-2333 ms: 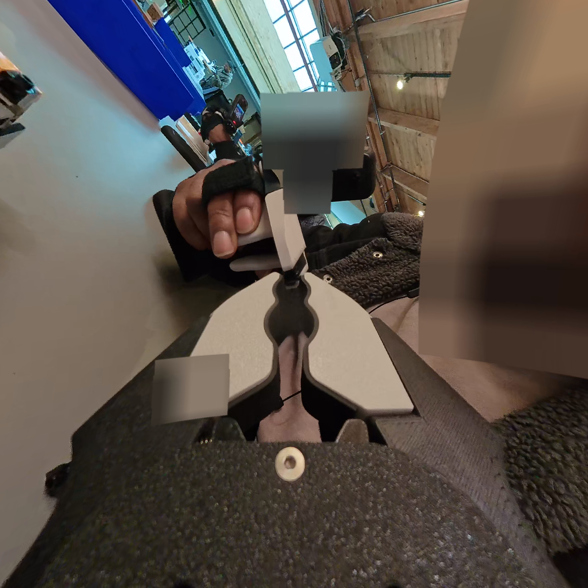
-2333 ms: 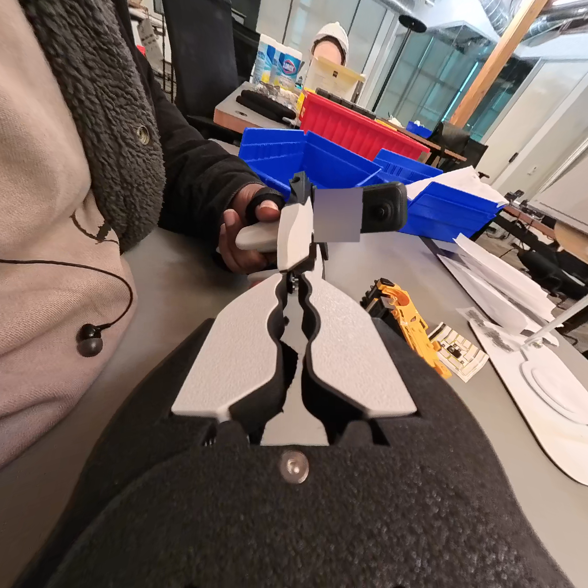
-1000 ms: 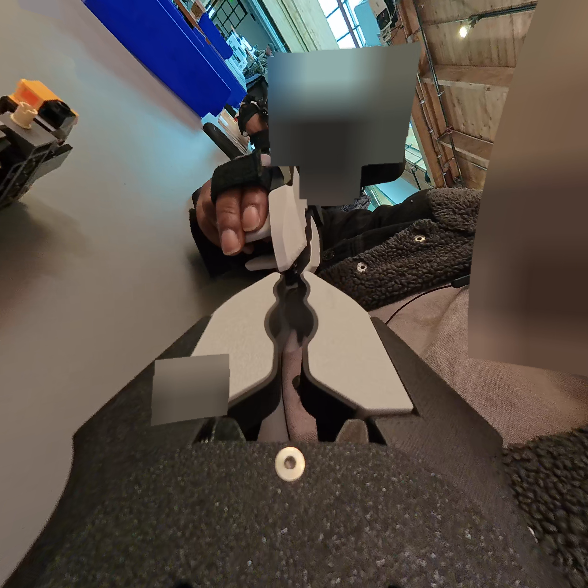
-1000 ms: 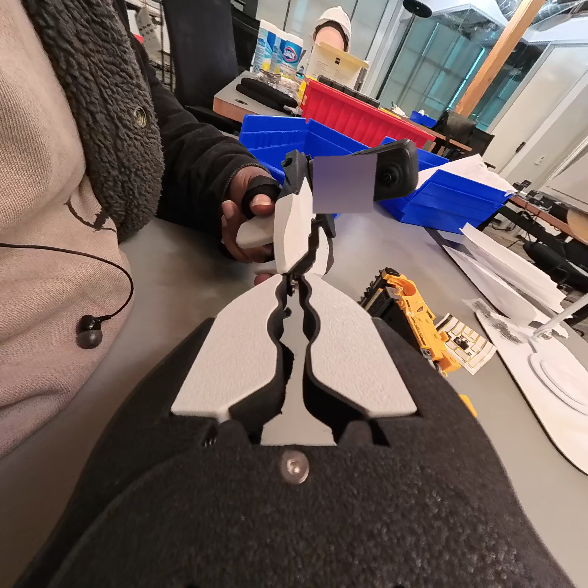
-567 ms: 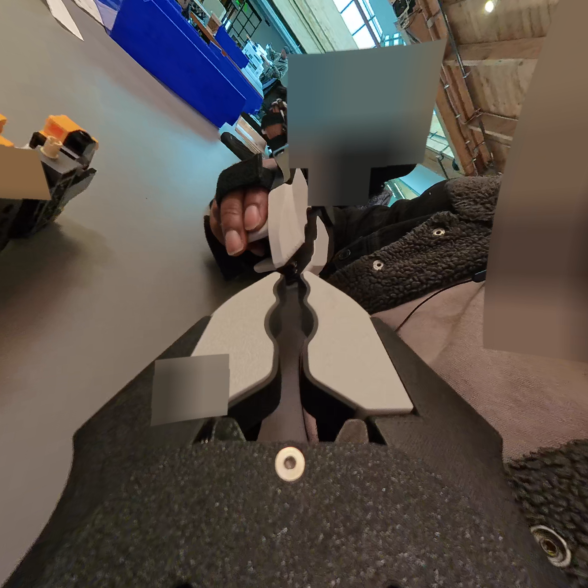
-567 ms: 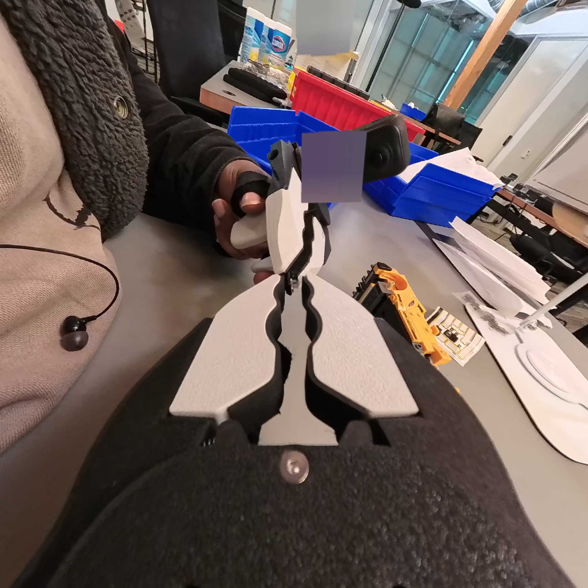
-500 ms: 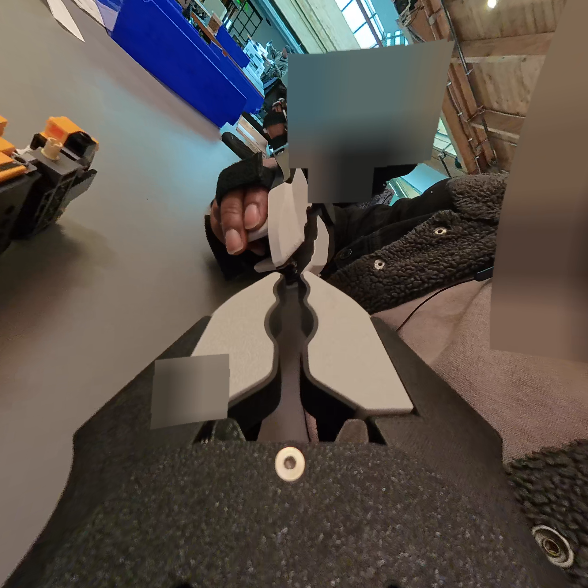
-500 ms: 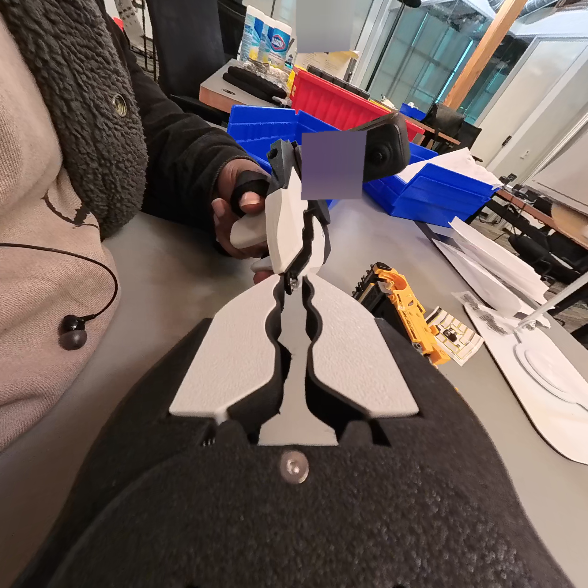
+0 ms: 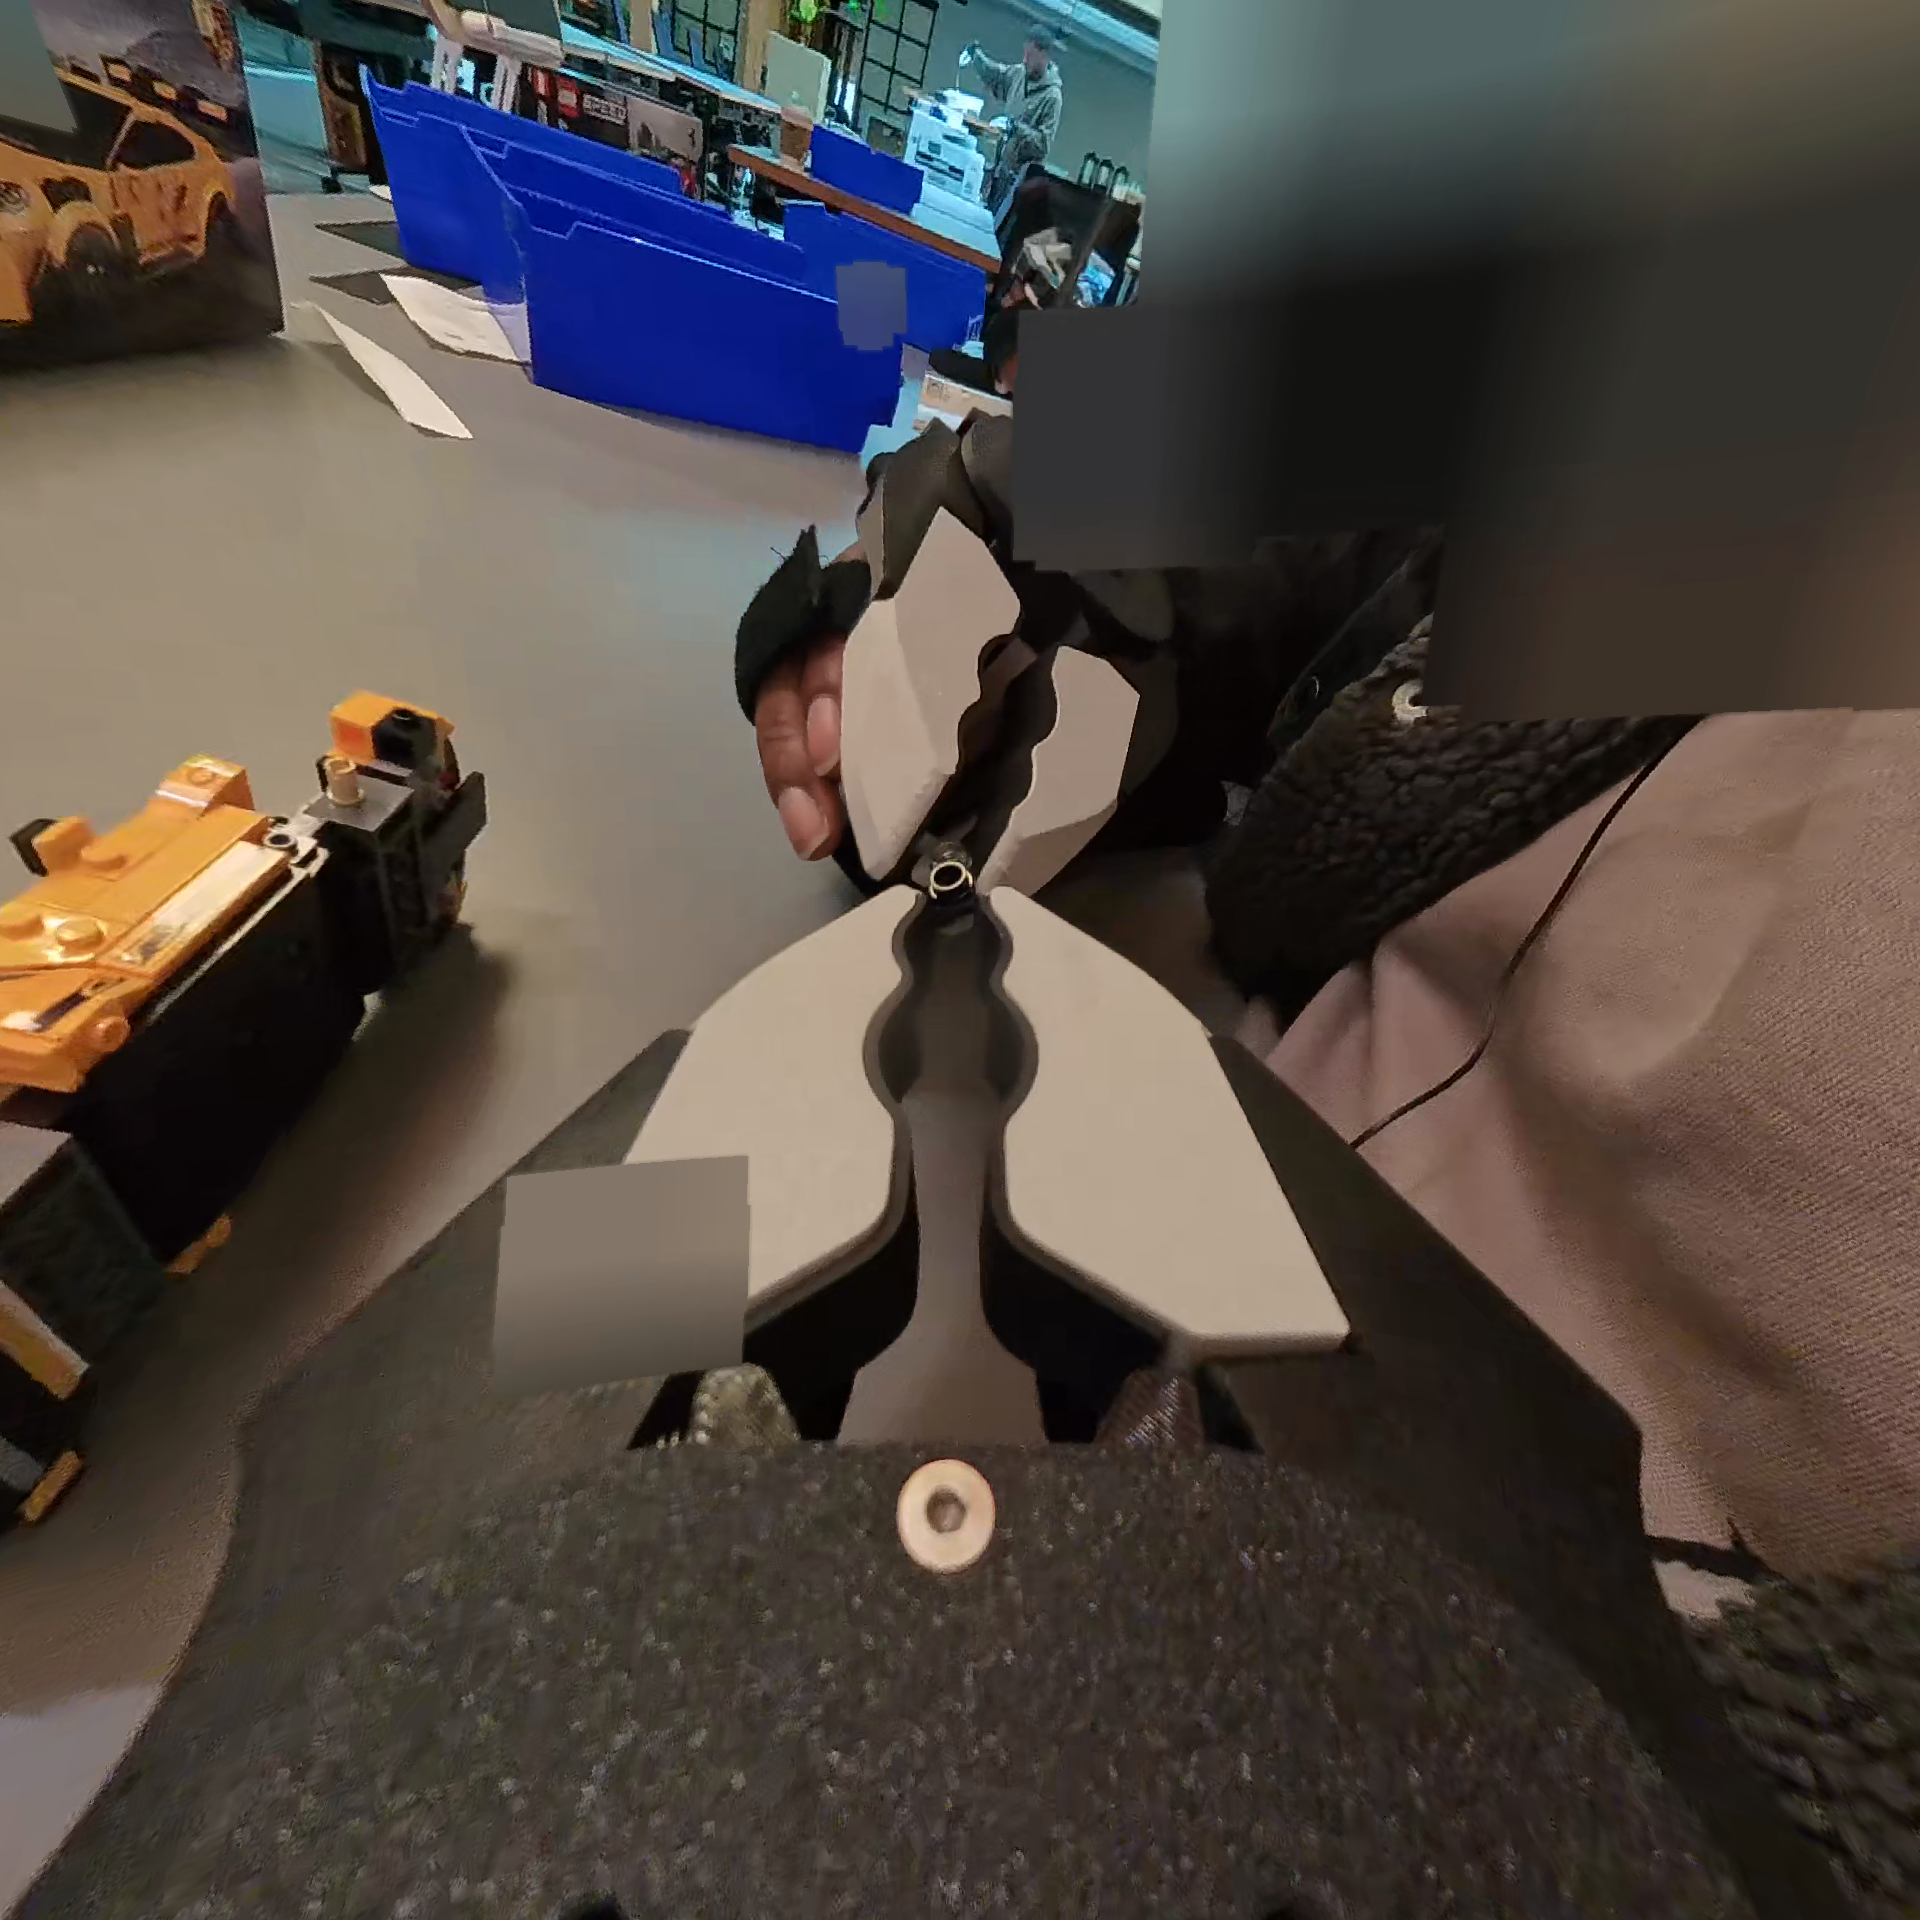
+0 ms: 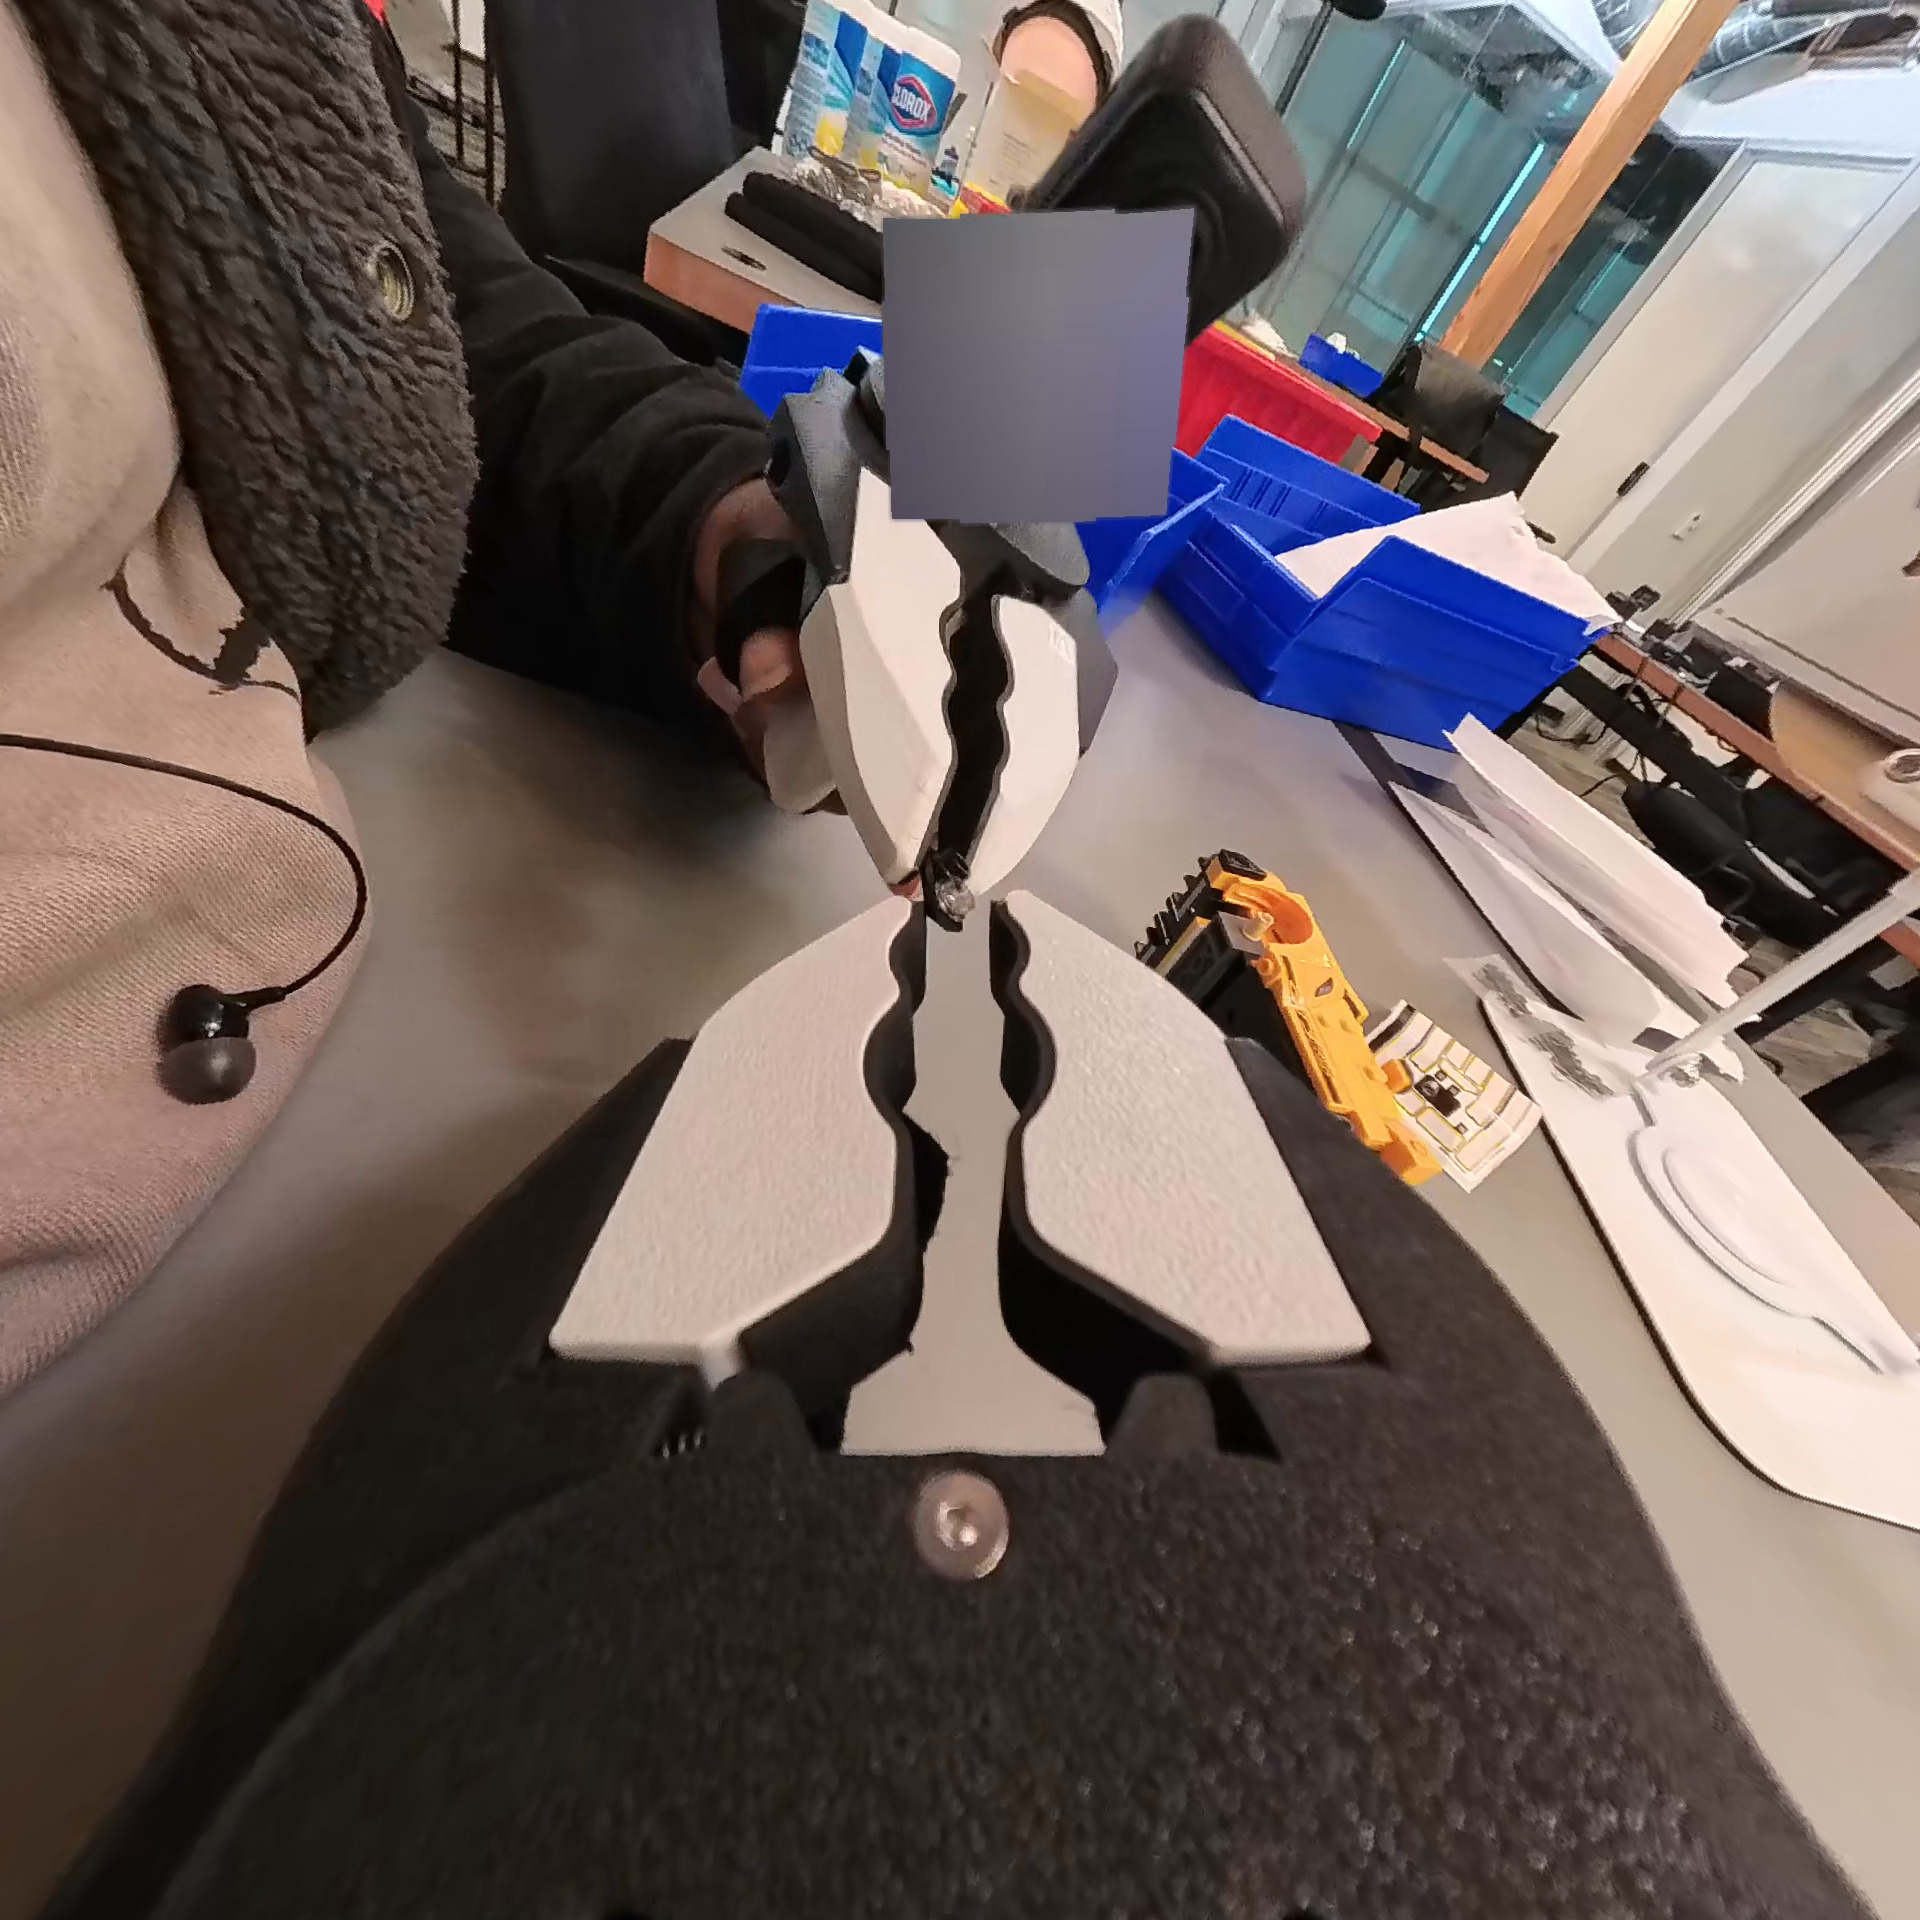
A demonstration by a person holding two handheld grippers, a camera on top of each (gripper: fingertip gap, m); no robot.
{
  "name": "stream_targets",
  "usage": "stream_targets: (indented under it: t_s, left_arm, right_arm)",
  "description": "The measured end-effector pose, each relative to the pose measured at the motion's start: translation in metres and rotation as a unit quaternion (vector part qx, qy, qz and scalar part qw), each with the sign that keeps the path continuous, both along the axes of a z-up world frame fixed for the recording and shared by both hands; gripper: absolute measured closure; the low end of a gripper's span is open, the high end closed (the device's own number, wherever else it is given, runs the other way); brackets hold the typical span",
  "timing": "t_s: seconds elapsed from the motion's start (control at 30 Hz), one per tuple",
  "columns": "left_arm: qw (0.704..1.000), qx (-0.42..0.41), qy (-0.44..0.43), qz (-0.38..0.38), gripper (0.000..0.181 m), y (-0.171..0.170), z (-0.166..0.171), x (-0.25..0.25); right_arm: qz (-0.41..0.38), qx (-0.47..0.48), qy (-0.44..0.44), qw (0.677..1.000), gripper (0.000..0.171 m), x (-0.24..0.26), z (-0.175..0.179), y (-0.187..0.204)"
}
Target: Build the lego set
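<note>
My two grippers meet tip to tip above the grey table. My left gripper [image 9: 948, 902] is shut on a small black piece with a pale ring end [image 9: 948, 878]. In the right wrist view the left gripper [image 10: 948, 878] holds that piece [image 10: 951, 894] out towards me. My right gripper [image 10: 956, 912] has its fingers a little apart on either side of the piece's end. It also shows in the left wrist view [image 9: 961, 868]. The partly built orange and black lego car [image 9: 208, 935] lies on the table to the left; it shows at the right in the right wrist view [image 10: 1299, 987].
Blue bins [image 9: 707, 312] [image 10: 1351, 603] stand at the back of the table. A set box showing a yellow car [image 9: 125, 177] stands far left. A sticker sheet [image 10: 1444, 1101] and white papers [image 10: 1558, 883] lie right of the car. The person's body [image 10: 104, 831] is close. My left and right fingertips are right by each other.
Both grippers have stayed tip to tip while turning. The left wrist view has swung upright, so the lego car and blue bins show more. The left gripper looms larger in the right wrist view.
</note>
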State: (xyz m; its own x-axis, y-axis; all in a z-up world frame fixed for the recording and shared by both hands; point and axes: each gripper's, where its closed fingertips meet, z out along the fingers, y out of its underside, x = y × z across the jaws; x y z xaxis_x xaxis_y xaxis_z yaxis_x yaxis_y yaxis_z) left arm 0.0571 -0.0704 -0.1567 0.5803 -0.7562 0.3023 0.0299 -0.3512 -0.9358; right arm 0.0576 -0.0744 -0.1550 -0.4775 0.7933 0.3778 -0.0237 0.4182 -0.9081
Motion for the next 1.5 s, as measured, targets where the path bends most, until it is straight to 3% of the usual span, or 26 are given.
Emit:
stream_targets:
  t_s: [0.2, 0.5, 0.7, 1.0, 1.27, 1.5]
  left_arm:
    - [1.000, -0.014, -0.009, -0.006, 0.174, -0.001, -0.001, -0.001]
    - [0.972, -0.178, -0.136, -0.070, 0.174, -0.009, -0.007, 0.008]
    - [0.948, -0.235, -0.189, -0.100, 0.175, -0.014, -0.007, 0.012]
    - [0.955, -0.210, -0.190, -0.083, 0.174, -0.008, -0.004, 0.008]
    - [0.990, -0.106, -0.076, -0.046, 0.170, -0.005, -0.008, 0.006]
    - [0.996, -0.072, -0.026, -0.039, 0.170, -0.006, -0.010, 0.007]
  right_arm:
    - [0.004, 0.017, 0.003, 1.000, 0.162, 0.001, -0.002, -0.001]
    - [0.028, 0.043, 0.003, 0.999, 0.158, 0.004, -0.005, -0.011]
    - [0.041, 0.074, 0.010, 0.996, 0.164, 0.004, -0.005, -0.016]
    - [0.030, 0.024, -0.024, 0.999, 0.164, -0.006, -0.006, -0.007]
    - [0.027, -0.013, -0.049, 0.998, 0.164, -0.012, -0.009, -0.001]
    - [0.032, -0.016, -0.054, 0.998, 0.164, -0.007, -0.009, -0.005]
